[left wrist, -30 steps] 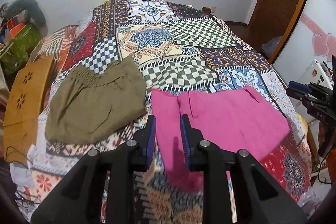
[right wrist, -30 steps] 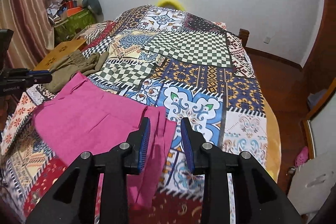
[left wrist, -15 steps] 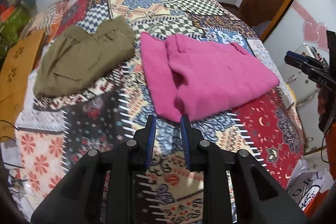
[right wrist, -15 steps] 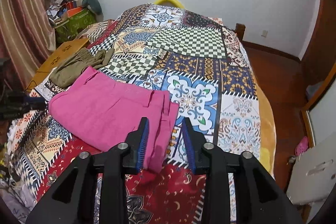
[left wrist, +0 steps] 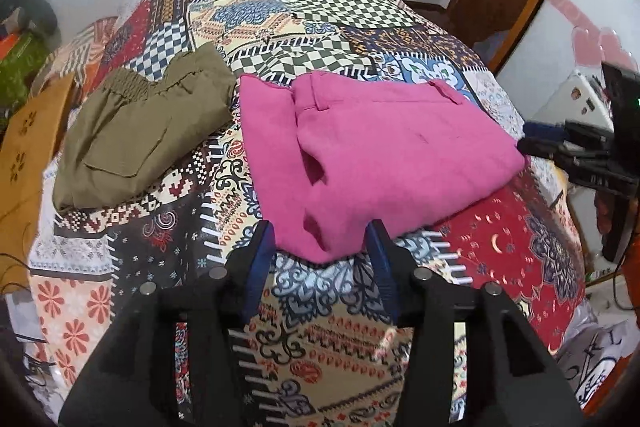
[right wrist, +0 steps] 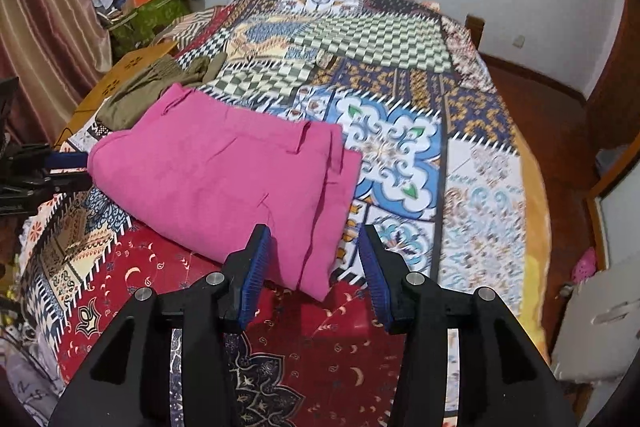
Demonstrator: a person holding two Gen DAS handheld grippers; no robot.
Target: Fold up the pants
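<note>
The pink pants [left wrist: 384, 151] lie folded into a thick rectangle on the patchwork bedspread [left wrist: 304, 331]; they also show in the right wrist view [right wrist: 224, 179]. My left gripper [left wrist: 320, 263] is open and empty, hovering just short of the pants' near left corner. My right gripper [right wrist: 314, 267] is open and empty, just short of the near right corner. Each gripper shows at the edge of the other's view: the right one [left wrist: 560, 147], the left one [right wrist: 48, 167].
Folded olive-green pants [left wrist: 136, 139] lie left of the pink ones, also in the right wrist view [right wrist: 152, 91]. A wooden board [left wrist: 24, 147] stands at the bed's left side. A pile of bags [right wrist: 148, 7] sits in the far left corner. The bed edge is close below both grippers.
Both grippers opened wider and pulled back from the pink pants toward the near bed edge. The pants stay folded on the bed.
</note>
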